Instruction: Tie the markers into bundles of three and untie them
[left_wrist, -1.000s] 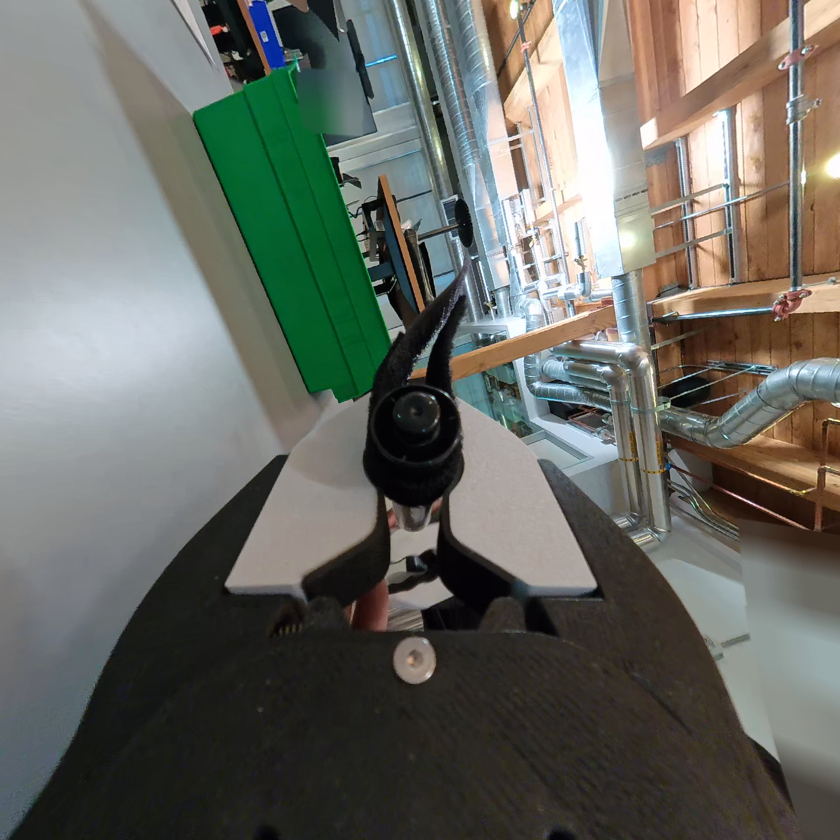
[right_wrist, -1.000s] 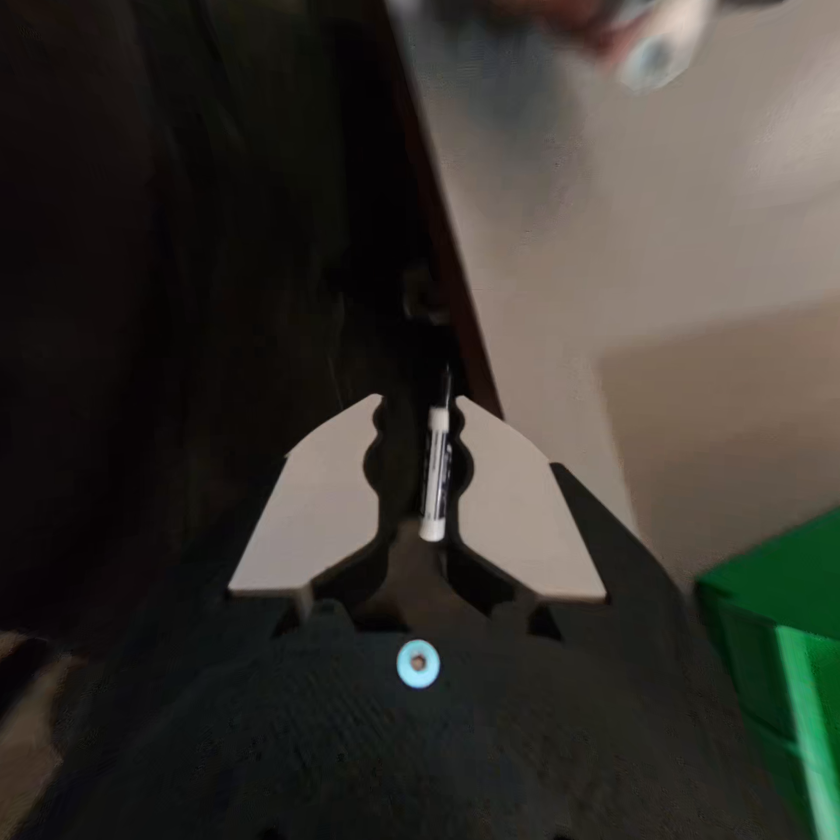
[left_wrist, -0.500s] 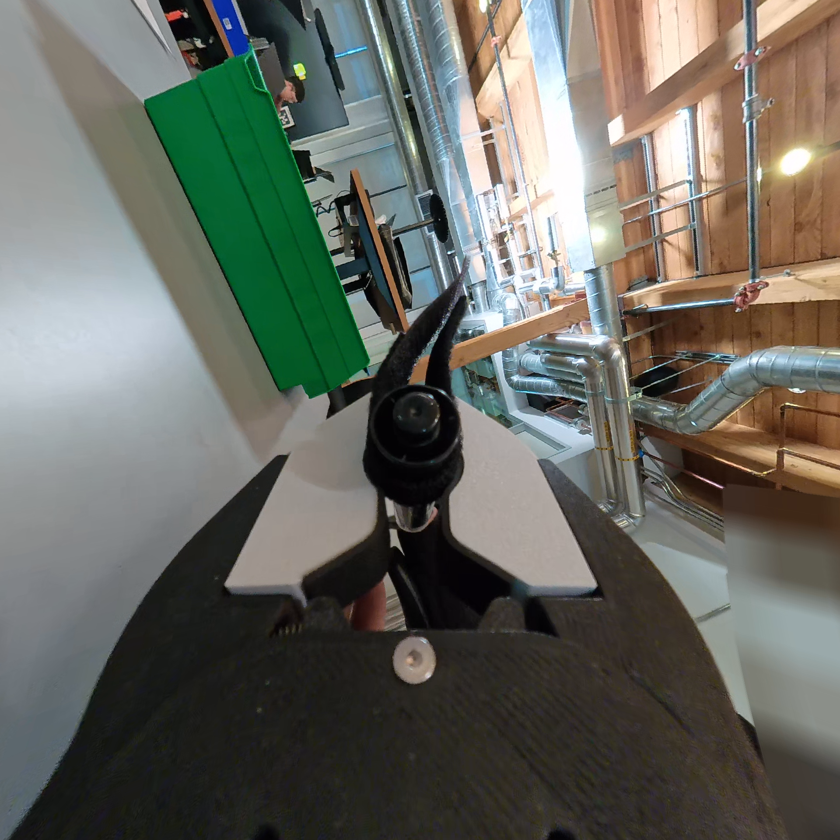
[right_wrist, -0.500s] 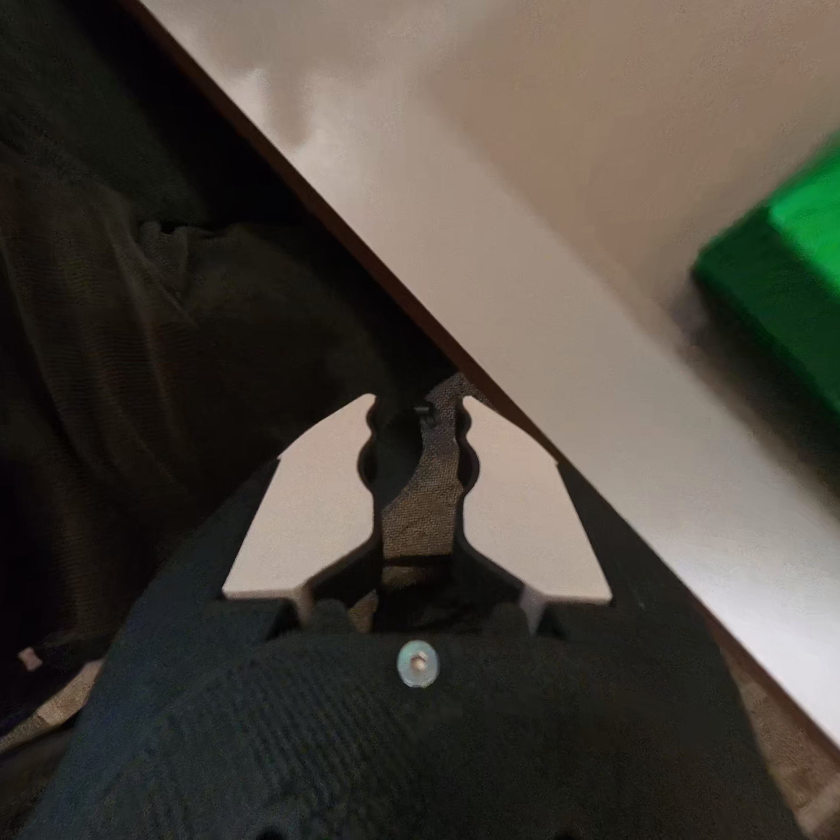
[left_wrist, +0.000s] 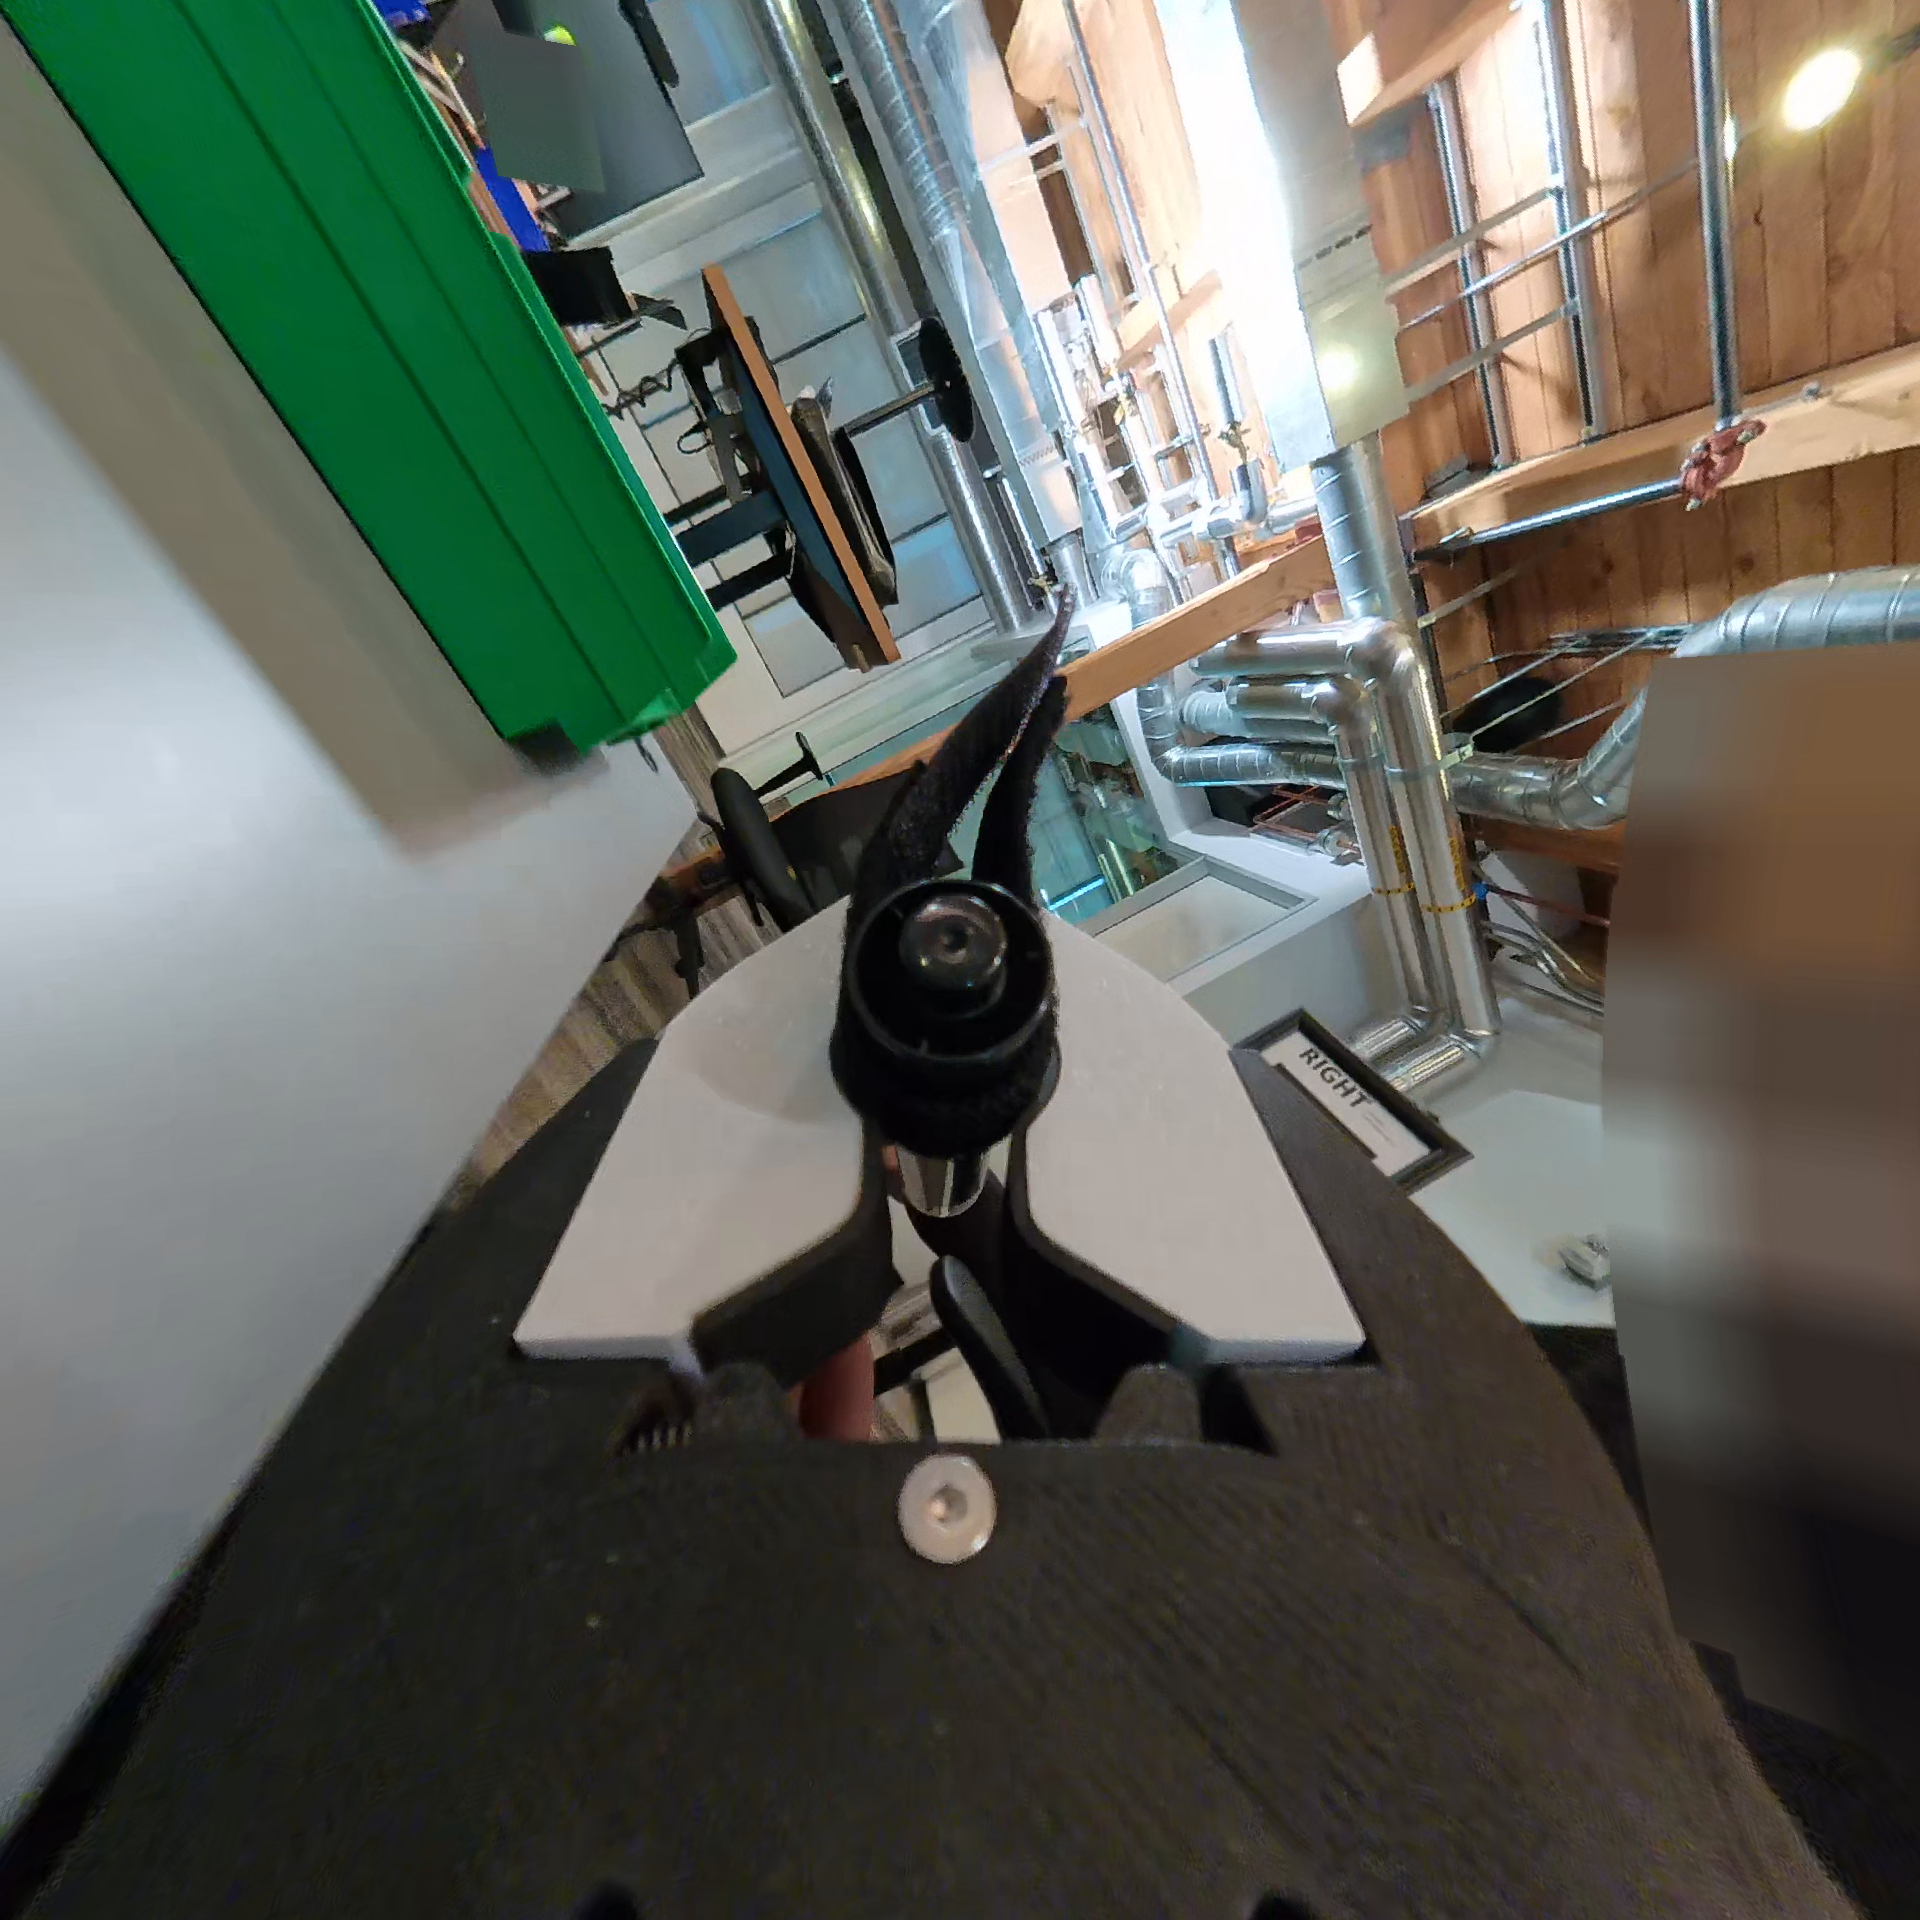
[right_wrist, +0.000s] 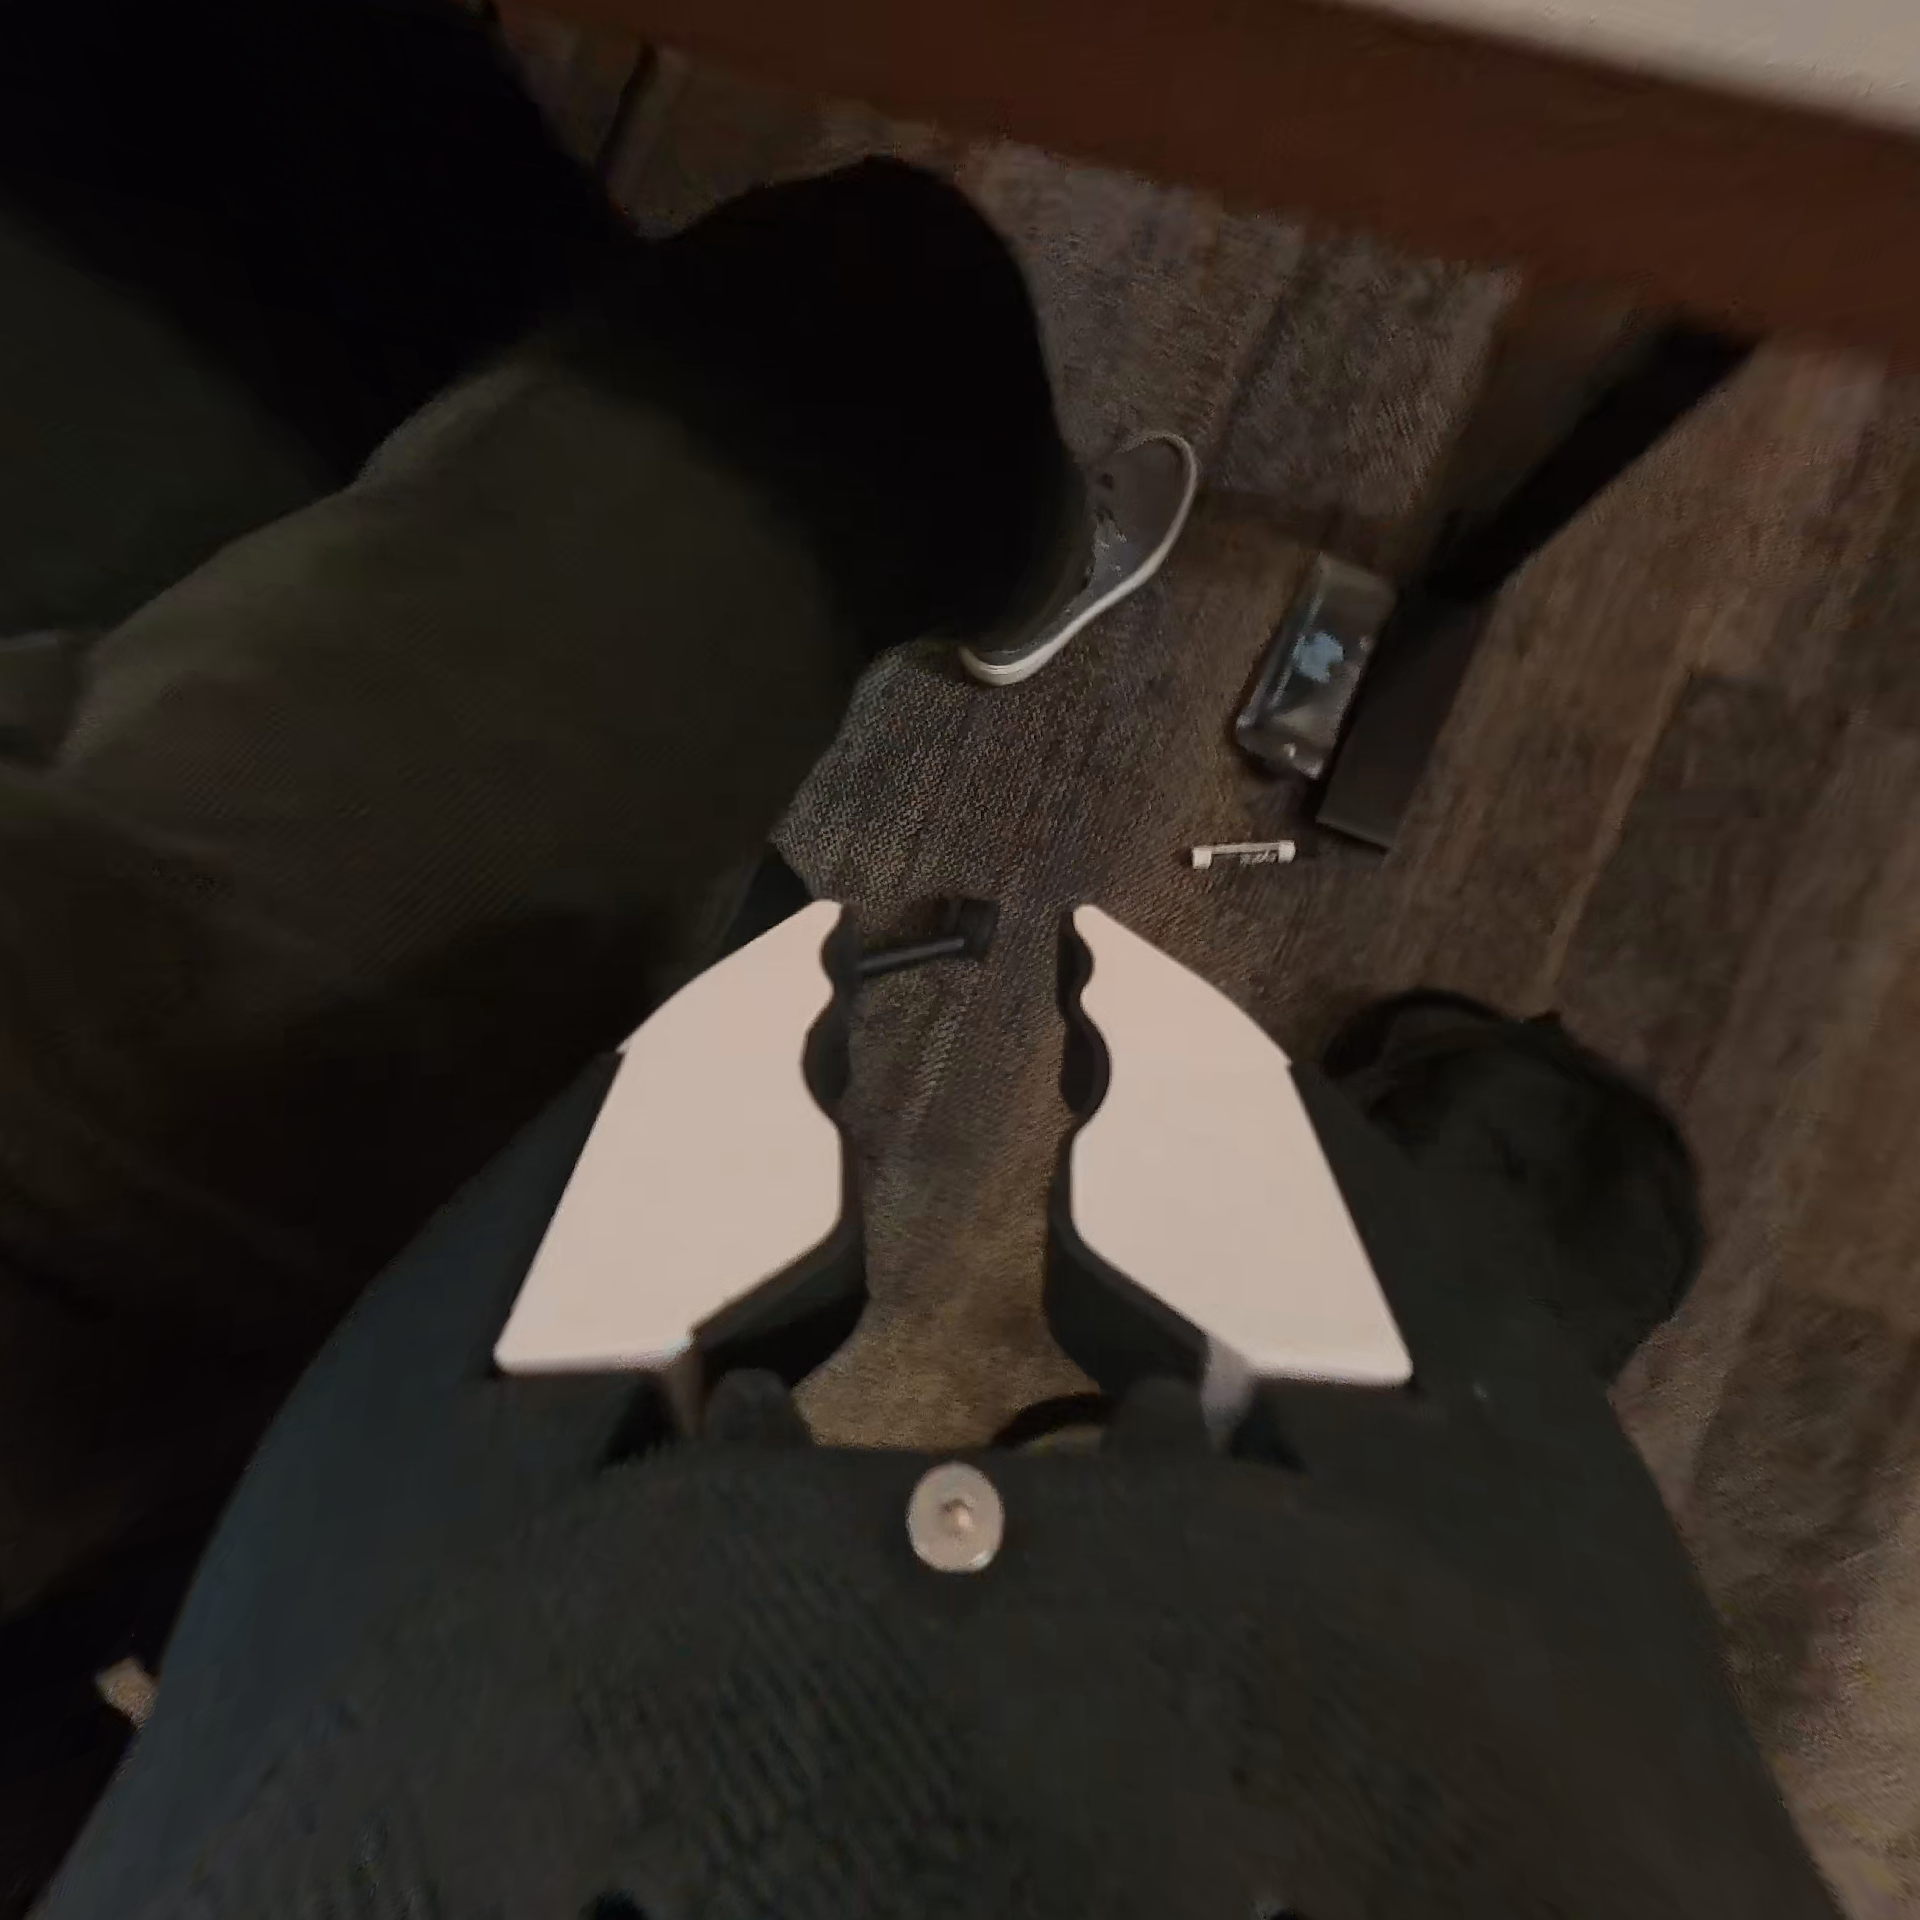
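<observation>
**Now: left pinching a strapped plug, right spread over carpet**

Left wrist view, from the left edge across:
- Far left, white table (left_wrist: 156, 935), tilted in the frame, with a green crate (left_wrist: 364, 364) standing on it.
- Past the table edge, a black chair (left_wrist: 758, 842) on the floor.
- Centre, left gripper (left_wrist: 943, 940), pressed in on a black plug (left_wrist: 940, 1049): round, metal-tipped at its lower end, wound about with a black strap (left_wrist: 997, 769) whose two loose tails stick up beyond the fingertips.
- Just right of the fingers, a black block (left_wrist: 1351, 1101) bearing a white label.
- Farther right, silver pipes (left_wrist: 1382, 727) against a wooden wall.

Right wrist view, likewise:
- Left, a leg (right_wrist: 416, 727) in dark cloth, ending in a grey shoe (right_wrist: 1091, 561) with a white sole.
- Centre, right gripper (right_wrist: 956, 925), spread wide and holding nothing, pointing down at brown carpet (right_wrist: 956, 1143).
- Between its fingertips, lying on the carpet, a small black piece (right_wrist: 925, 940); too blurred to name.
- Right of that, a short white stick (right_wrist: 1242, 855), then a clear packet (right_wrist: 1314, 675) touching a black bar (right_wrist: 1392, 727).
- Right of the gripper, a black bag (right_wrist: 1507, 1143).
</observation>
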